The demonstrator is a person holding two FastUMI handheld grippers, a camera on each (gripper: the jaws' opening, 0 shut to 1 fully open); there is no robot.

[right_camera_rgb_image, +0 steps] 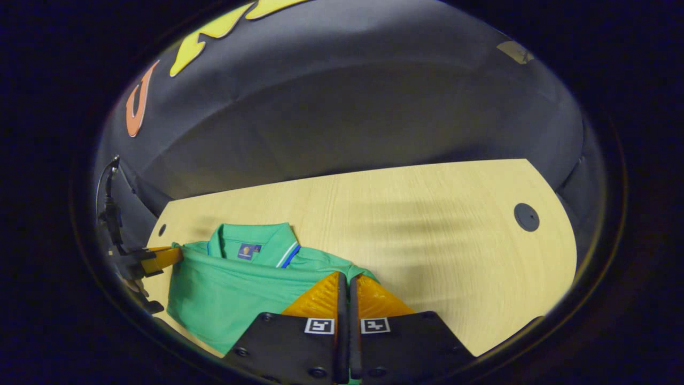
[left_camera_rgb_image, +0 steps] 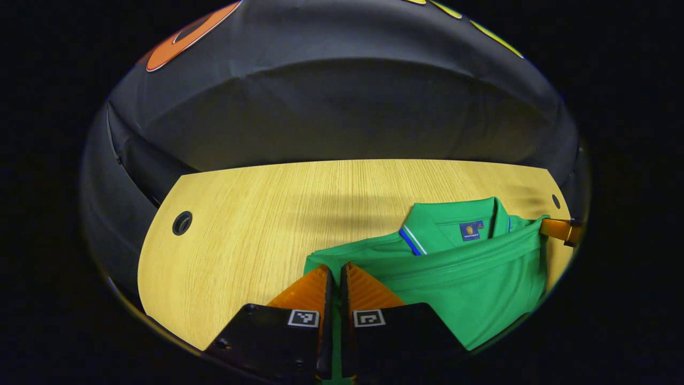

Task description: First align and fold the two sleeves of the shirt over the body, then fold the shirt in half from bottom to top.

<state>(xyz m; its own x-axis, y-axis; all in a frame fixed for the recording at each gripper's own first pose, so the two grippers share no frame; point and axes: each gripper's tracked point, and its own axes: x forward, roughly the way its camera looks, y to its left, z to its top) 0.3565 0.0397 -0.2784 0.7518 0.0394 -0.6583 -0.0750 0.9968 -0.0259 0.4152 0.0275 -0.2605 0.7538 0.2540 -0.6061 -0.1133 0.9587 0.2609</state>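
A green polo shirt (left_camera_rgb_image: 470, 283) lies on the wooden table (left_camera_rgb_image: 256, 224), its collar with a blue label facing the far edge. The lower part is folded up, and its hem runs just below the collar. My left gripper (left_camera_rgb_image: 335, 267) is shut on the hem's left corner, with green cloth showing between its fingers. In the right gripper view the shirt (right_camera_rgb_image: 224, 294) sits at the lower left. My right gripper (right_camera_rgb_image: 347, 276) is shut on the hem's other corner. Each gripper also appears in the other's view: the right gripper (left_camera_rgb_image: 558, 230) and the left gripper (right_camera_rgb_image: 155, 259), both at the shirt's edges.
The table has a round cable hole (left_camera_rgb_image: 181, 223) near its left end and another cable hole (right_camera_rgb_image: 526, 217) near its right end. Bare wood stretches beyond the collar up to the black booth wall (left_camera_rgb_image: 342, 107).
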